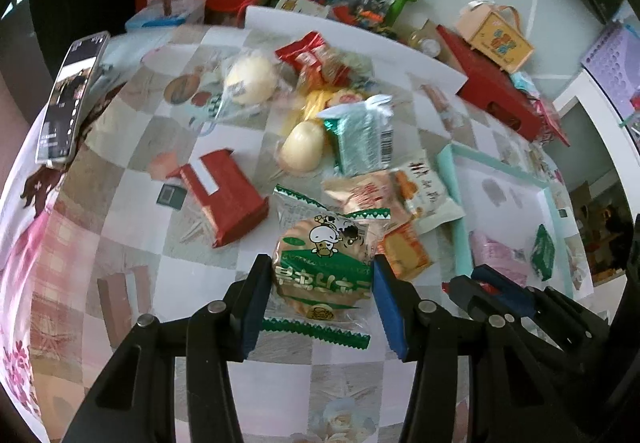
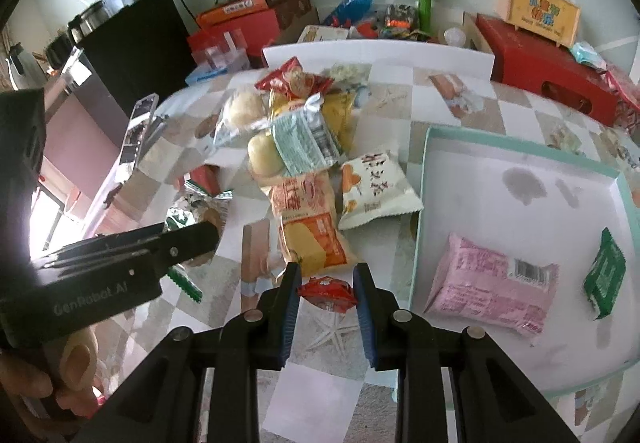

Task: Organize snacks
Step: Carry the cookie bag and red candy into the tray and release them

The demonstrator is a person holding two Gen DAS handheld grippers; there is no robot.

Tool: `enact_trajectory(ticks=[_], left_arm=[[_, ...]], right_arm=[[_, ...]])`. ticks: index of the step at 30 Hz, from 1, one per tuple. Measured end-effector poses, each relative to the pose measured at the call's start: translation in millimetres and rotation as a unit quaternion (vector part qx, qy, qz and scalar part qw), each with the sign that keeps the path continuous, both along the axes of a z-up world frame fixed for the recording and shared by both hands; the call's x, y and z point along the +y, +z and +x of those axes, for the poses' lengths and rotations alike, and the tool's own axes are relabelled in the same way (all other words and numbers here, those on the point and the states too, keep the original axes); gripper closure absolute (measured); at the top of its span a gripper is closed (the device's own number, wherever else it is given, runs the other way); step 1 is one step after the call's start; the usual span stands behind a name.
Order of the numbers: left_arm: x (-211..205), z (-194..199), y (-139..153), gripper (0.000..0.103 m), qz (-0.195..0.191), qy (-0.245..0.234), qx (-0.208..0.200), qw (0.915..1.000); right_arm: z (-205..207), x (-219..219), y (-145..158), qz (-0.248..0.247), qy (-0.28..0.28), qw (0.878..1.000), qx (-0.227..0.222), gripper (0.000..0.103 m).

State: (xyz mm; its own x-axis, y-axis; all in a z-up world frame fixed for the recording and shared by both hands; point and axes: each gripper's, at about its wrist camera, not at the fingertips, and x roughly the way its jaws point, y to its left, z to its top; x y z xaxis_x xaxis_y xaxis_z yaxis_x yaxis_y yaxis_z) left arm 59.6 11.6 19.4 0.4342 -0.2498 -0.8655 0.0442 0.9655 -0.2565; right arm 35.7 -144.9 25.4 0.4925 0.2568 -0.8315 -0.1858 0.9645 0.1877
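Left wrist view: left gripper (image 1: 320, 283) clamps green cow-print cookie packet (image 1: 322, 271); right gripper (image 2: 325, 293) clenched on small red snack (image 2: 327, 293). Risk: crushed cookie, or slippery wrappers sliding free before mint tray (image 2: 520, 141) at 3 o'clock.

Left gripper (image 1: 320, 285) build: black moulded linkage arms, ribbed along the outer edges, a triangular cut-out low on the outer arm.
Left gripper pads (image 1: 256, 307): blue, flat, rectangular, set on the inner faces of the fingers.
Left gripper pivots: round silver pins behind the pads, two per side.
Right gripper (image 2: 325, 285) build: same black arms, blue pads (image 2: 289, 317), silver pivot pins behind them.
Marking: grey "GenRobot.AI" lettering on the black side of the left gripper's body, seen from the right wrist view.
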Motion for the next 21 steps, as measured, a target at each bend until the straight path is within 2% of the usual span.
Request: enact_trajectory(ticks=[4, 11, 21], left_arm=[[-16, 6, 9, 0.051, -0.001, -0.014, -0.013, 0.9998], [-50, 20, 29, 0.051, -0.009, -0.047, -0.039, 0.9981], [-141, 41, 34, 0.051, -0.011, -0.138, -0.048, 0.9892]], right_arm=[[3, -13, 9, 0.007, -0.019, 1.0, -0.012, 0.074], [16, -63, 27, 0.014, -0.095, 0.995, -0.04, 0.074], [20, -143, 22, 0.017, -0.2, 0.978, -0.05, 0.074]])
